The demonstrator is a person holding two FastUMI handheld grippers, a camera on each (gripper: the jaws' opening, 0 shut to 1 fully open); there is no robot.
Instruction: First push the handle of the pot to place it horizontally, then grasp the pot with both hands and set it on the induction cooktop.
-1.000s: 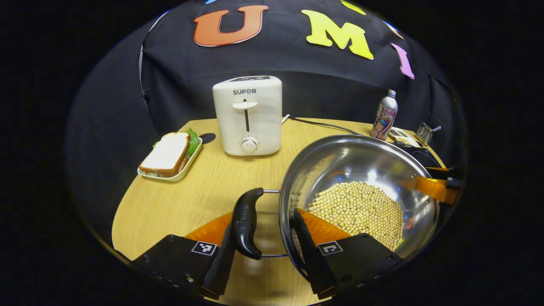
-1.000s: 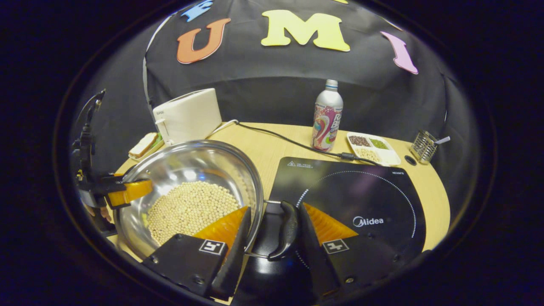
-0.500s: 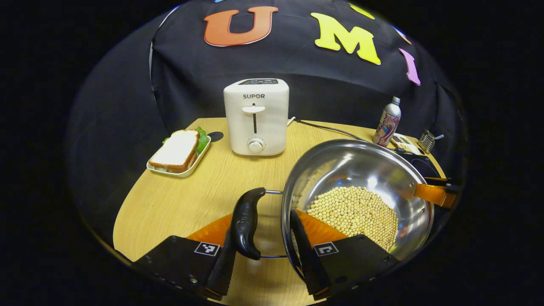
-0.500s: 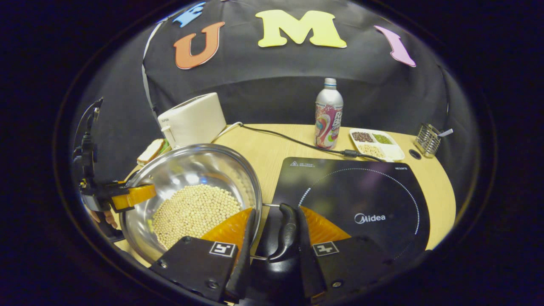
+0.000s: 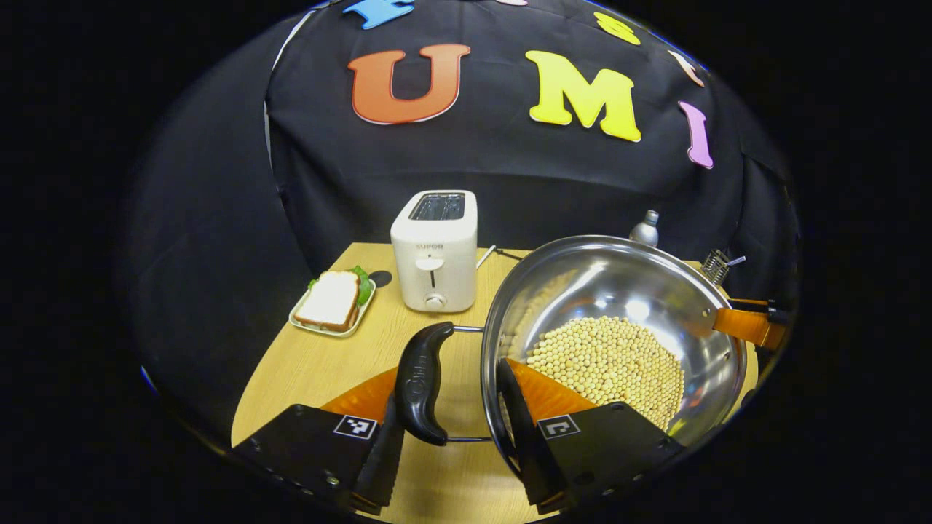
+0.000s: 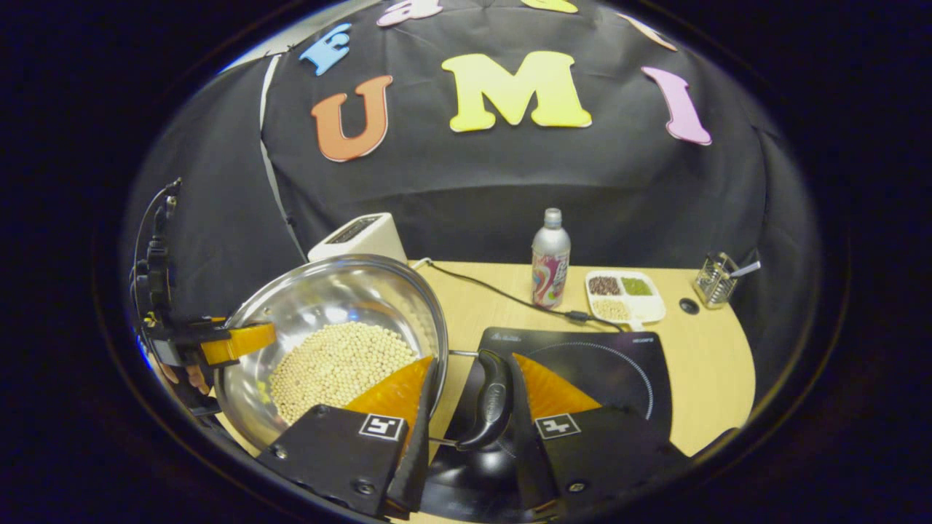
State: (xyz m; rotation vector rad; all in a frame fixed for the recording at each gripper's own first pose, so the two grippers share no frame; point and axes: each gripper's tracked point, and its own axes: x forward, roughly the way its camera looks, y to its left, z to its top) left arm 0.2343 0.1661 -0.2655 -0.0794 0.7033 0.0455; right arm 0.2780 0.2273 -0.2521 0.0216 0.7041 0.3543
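Pot [image 5: 619, 306]: one, two handles; left gripper [image 5: 451, 429] and right gripper [image 6: 466, 429] each clamped on handle. Cooktop [image 6: 626, 364] bare beside.

Count: 1 pot [image 6: 342, 306] (holding many beans), 1 induction cooktop [image 6: 611, 364], 1 toaster [image 5: 435, 247], 1 sandwich [image 5: 329, 300], 1 bottle [image 6: 550, 258], 1 divided dish [image 6: 625, 297], 1 wire holder [image 6: 715, 280].

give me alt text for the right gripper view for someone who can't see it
The right gripper grips the near handle of a steel pot full of pale beans, raised above a black induction cooktop. Behind stand a toaster, a bottle and a snack tray.
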